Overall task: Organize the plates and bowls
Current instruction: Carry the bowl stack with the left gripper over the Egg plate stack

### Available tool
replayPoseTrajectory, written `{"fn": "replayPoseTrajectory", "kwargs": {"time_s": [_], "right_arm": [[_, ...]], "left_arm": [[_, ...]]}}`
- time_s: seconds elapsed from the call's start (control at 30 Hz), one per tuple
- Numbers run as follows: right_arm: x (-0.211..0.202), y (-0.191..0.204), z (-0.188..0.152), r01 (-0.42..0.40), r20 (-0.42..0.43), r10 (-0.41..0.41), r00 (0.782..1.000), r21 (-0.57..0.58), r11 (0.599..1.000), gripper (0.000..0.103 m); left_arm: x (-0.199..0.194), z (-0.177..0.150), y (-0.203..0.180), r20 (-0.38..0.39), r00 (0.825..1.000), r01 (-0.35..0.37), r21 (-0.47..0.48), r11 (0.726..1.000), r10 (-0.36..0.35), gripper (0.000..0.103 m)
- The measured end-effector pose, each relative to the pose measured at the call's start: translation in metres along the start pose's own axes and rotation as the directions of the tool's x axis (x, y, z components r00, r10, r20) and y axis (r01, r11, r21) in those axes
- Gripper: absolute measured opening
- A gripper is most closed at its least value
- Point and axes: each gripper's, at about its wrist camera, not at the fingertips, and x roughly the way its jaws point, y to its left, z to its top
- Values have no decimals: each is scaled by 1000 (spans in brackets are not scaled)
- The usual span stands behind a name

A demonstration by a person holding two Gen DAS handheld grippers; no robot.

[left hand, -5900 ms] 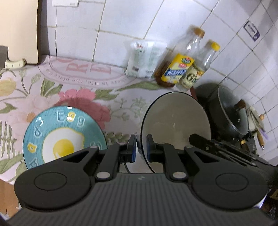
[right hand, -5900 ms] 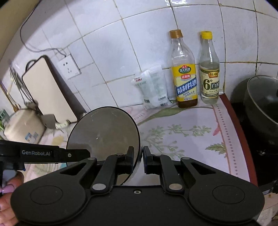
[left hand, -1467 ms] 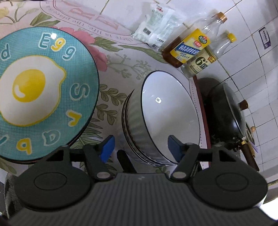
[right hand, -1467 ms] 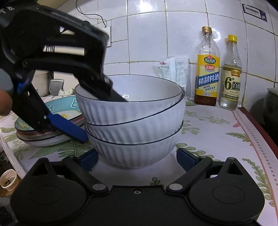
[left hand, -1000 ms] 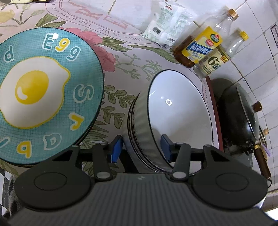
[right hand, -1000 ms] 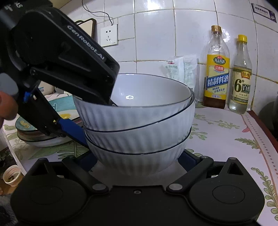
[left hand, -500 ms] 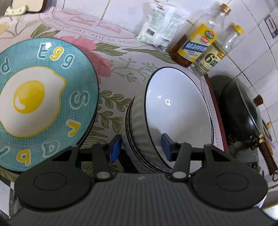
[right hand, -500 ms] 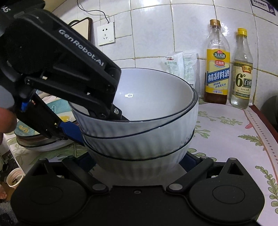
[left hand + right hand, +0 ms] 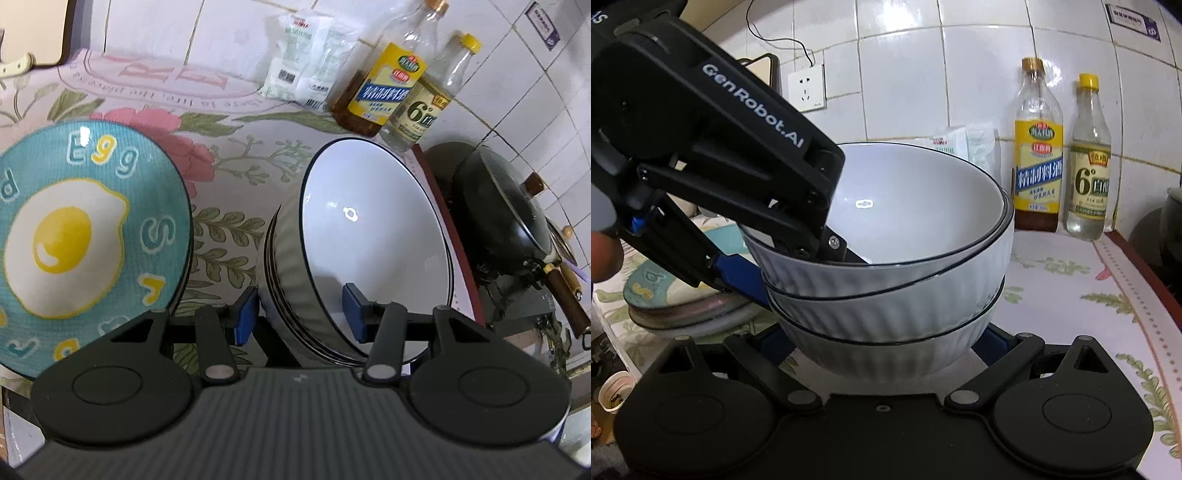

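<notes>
Left gripper angled downward over near rim of bowl stack, jaws part open: one pad inside top bowl, other outside wall. Pad contact with the wall not clear. Right gripper held low and near level, jaws spread wide on both sides of bottom bowl; grip cannot be told. Three white ribbed bowls nested on flowered cloth, top bowl tilted, empty. Egg plate atop plate pile just left of bowls, apart. Two bottles behind at tiled wall.
</notes>
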Motion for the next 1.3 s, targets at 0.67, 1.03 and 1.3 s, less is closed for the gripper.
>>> {"fn": "replayPoseTrajectory", "kwargs": {"time_s": [0.67, 1.03, 1.3], "right_arm": [[-21, 96, 84, -110, 88, 120, 989, -110, 988, 100], [19, 141, 87, -172, 56, 180, 982, -129, 977, 100], [50, 149, 68, -171, -4, 172, 985, -114, 979, 100]], "left_arm": [[-145, 23, 54, 126, 991, -35, -8, 999, 36, 47], [-153, 27, 113, 111, 990, -85, -44, 995, 90, 47], [-121, 32, 134, 44, 993, -110, 5, 994, 110, 47]]}}
